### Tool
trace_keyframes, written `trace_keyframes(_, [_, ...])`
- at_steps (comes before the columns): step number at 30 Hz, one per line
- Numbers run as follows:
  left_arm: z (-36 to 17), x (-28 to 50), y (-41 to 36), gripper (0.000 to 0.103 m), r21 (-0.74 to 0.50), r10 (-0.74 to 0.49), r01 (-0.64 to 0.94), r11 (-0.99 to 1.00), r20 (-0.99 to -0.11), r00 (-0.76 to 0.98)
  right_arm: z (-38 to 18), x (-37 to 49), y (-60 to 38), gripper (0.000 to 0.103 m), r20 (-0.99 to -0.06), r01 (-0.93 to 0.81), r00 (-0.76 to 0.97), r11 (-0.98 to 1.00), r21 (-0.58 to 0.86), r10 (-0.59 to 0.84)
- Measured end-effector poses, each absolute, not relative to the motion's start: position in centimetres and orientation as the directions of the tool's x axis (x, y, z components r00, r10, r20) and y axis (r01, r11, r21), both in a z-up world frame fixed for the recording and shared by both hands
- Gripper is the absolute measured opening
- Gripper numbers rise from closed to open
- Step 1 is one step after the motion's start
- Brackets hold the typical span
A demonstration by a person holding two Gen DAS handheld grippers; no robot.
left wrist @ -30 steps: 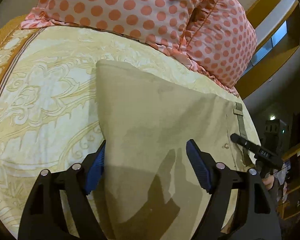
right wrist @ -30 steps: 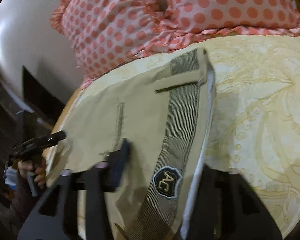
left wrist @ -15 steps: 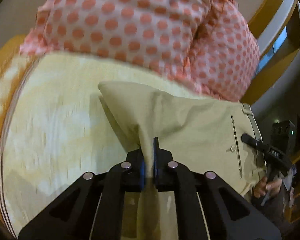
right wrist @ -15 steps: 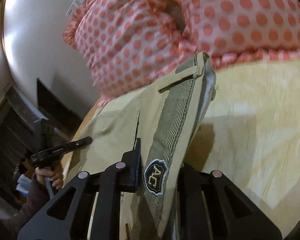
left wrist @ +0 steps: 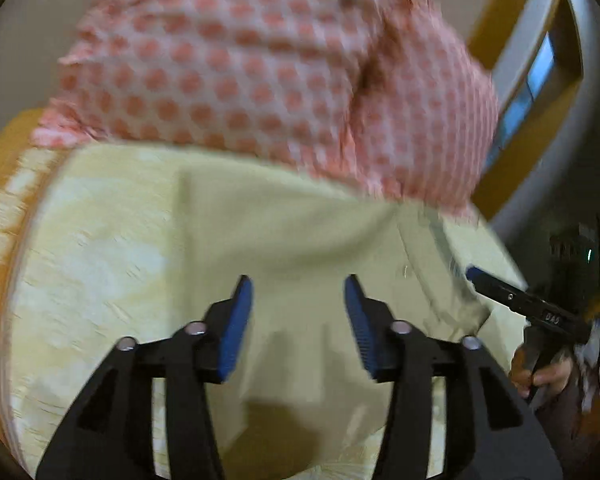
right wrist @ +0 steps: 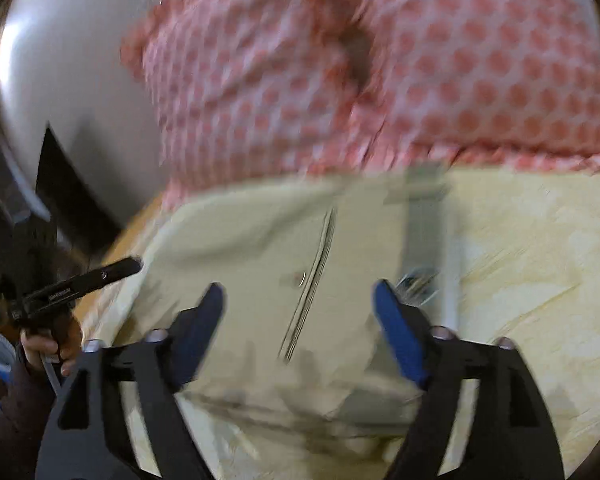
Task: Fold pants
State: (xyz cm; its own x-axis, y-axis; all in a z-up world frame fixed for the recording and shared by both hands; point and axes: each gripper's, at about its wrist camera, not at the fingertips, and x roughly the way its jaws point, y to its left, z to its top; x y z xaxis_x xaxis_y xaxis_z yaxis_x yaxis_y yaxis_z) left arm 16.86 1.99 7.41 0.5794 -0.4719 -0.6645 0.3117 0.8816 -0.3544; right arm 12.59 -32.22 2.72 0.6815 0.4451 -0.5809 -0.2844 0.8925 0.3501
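Both of your grippers have let go since half a second ago: each was clamped on a raised pinch of the pants then, and each now stands wide with nothing between its fingers.

Left wrist view, left to right: the yellow patterned bedspread [left wrist: 80, 264] with its orange border fills the left. The khaki pants [left wrist: 300, 240] lie spread on it, their far corner just short of the pink polka-dot pillows [left wrist: 260, 72]. Your left gripper [left wrist: 298, 312] is above the near part of the cloth, blue pads apart, and I cannot tell whether it touches the fabric. Further right, the pocket seam and waistband run toward the bed's edge, where your right gripper [left wrist: 512, 300] shows as a dark bar held in your right hand [left wrist: 540, 372].

Right wrist view, left to right: your left hand [right wrist: 48, 344] holds the other gripper at the bed's left edge. The pants [right wrist: 252, 248] lie flat, pocket slit and button near the middle. Your right gripper [right wrist: 300, 312] spreads wide above them. The grey striped waistband [right wrist: 420, 232] lies just right of centre, with bare bedspread [right wrist: 540, 260] beyond. Motion blur softens all detail.
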Motion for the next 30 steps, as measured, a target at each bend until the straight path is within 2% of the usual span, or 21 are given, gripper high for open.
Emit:
trace_keyframes(1, [5.8, 17.9, 0.9, 0.051, -0.312, -0.421, 0.285, 0.906, -0.73, 0.538, 1.0, 13.9, -31.1, 0.093, -0.676, -0.254, 0.622, 0.919, 0.302, 0.395])
trace_keyframes(2, [4.6, 18.5, 0.5, 0.043, -0.294, -0.393, 0.266, 0.918, -0.764, 0.511, 0.1, 14.5, -30.6, 0.093, -0.712, -0.243, 0.601, 0.931, 0.271, 0.364])
trace_keyframes(4, [4.7, 17.9, 0.5, 0.042, -0.238, -0.336, 0.242, 0.941, -0.757, 0.561, 0.7, 13.3, -29.5, 0.093, -0.714, -0.218, 0.646, 0.961, 0.168, 0.271])
trace_keyframes(5, [5.0, 17.3, 0.5, 0.046, -0.226, -0.322, 0.235, 0.945, -0.764, 0.56, 1.1, 12.6, -29.2, 0.093, -0.715, -0.207, 0.654, 0.967, 0.146, 0.248])
trace_keyframes(7, [6.2, 14.6, 1.1, 0.064, -0.229, -0.323, 0.231, 0.946, -0.738, 0.593, 2.0, 10.0, -28.5, 0.097, -0.682, -0.22, 0.69, 0.968, 0.121, 0.242])
trace_keyframes(8, [6.6, 13.1, 1.3, 0.081, -0.223, -0.32, 0.232, 0.947, -0.721, 0.615, 2.4, 8.2, -28.1, 0.102, -0.652, -0.22, 0.721, 0.97, 0.107, 0.235])
trace_keyframes(9, [7.0, 11.5, 1.5, 0.093, -0.209, -0.307, 0.227, 0.951, -0.707, 0.637, 2.4, 6.9, -27.7, 0.102, -0.635, -0.21, 0.74, 0.973, 0.096, 0.222])
trace_keyframes(11, [6.9, 7.7, 1.9, 0.101, -0.138, -0.217, 0.169, 0.976, -0.695, 0.686, 1.6, 4.2, -27.2, 0.102, -0.62, -0.166, 0.765, 0.983, 0.073, 0.175])
trace_keyframes(12, [6.6, 5.8, 1.9, 0.101, -0.089, -0.155, 0.13, 0.988, -0.693, 0.704, 1.0, 3.6, -27.0, 0.102, -0.624, -0.142, 0.766, 0.987, 0.07, 0.154])
trace_keyframes(14, [5.6, 3.5, 1.8, 0.101, -0.047, -0.111, 0.109, 0.993, -0.695, 0.711, -0.4, 2.9, -26.1, 0.102, -0.643, -0.116, 0.753, 0.99, 0.085, 0.143])
trace_keyframes(18, [4.0, 1.8, 1.4, 0.101, -0.06, -0.122, 0.114, 0.992, -0.712, 0.691, -2.1, 2.0, -25.3, 0.102, -0.65, -0.081, 0.749, 0.991, 0.106, 0.13])
trace_keyframes(23, [2.6, 1.8, 0.8, 0.101, -0.012, -0.08, 0.104, 0.994, -0.727, 0.682, -2.7, 1.5, -24.1, 0.102, -0.64, -0.054, 0.766, 0.998, 0.028, 0.059])
trace_keyframes(30, [2.1, 1.1, 0.6, 0.101, 0.014, -0.059, 0.096, 0.995, -0.702, 0.709, -3.4, 0.4, -24.0, 0.102, -0.573, -0.018, 0.819, 1.0, 0.023, 0.028])
